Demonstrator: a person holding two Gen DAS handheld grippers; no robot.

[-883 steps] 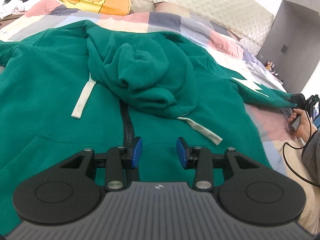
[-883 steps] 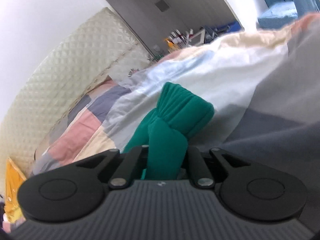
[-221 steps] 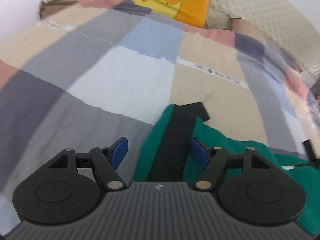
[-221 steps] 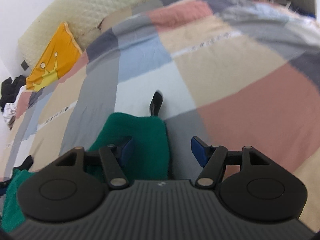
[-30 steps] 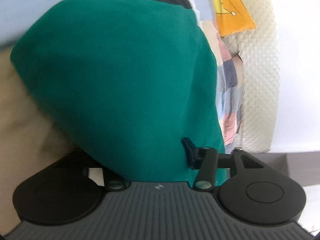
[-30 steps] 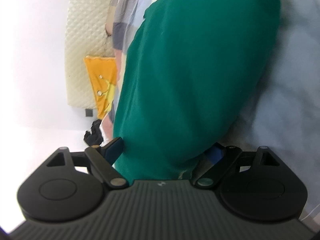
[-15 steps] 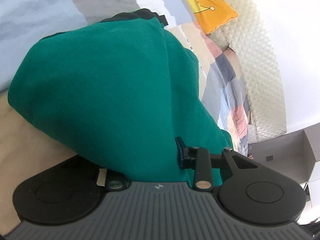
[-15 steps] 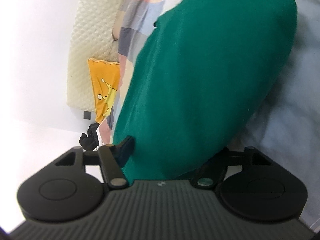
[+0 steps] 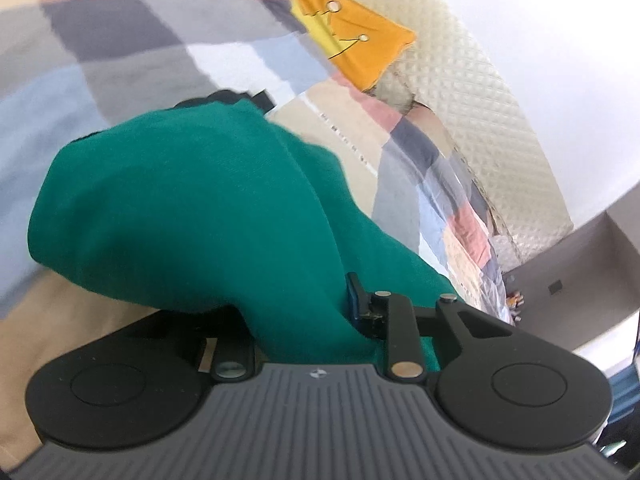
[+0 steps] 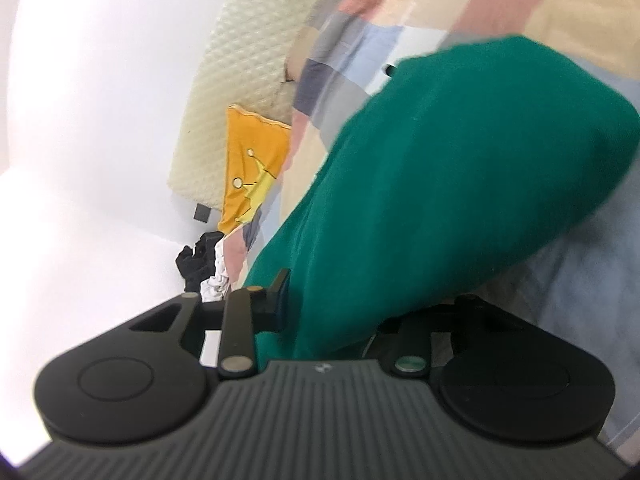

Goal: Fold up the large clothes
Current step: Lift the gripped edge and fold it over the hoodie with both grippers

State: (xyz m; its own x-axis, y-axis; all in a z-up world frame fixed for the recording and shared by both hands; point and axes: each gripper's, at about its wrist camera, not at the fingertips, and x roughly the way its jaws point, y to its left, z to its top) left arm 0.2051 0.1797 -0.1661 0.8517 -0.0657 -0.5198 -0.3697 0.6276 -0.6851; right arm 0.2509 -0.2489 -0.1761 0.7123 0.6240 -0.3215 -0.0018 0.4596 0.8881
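Note:
The green hoodie (image 9: 192,216) is a thick folded bundle lifted over the patchwork bedspread (image 9: 120,48). A black trim edge (image 9: 224,98) shows at its far end. My left gripper (image 9: 296,312) is shut on one end of the bundle; its left finger is hidden under the cloth. In the right wrist view the hoodie (image 10: 460,184) hangs across the frame. My right gripper (image 10: 340,312) is shut on the other end, with its right finger hidden behind the fabric.
An orange crown cushion (image 9: 352,44) leans on the quilted cream headboard (image 9: 492,112); it also shows in the right wrist view (image 10: 252,168). Dark and white clothes (image 10: 204,264) lie heaped by the wall. A grey cabinet (image 9: 580,264) stands beyond the bed.
Both grippers have tilted and risen with the bundle, so more of the bedspread, cushion and headboard shows. Both grips on the hoodie are unchanged.

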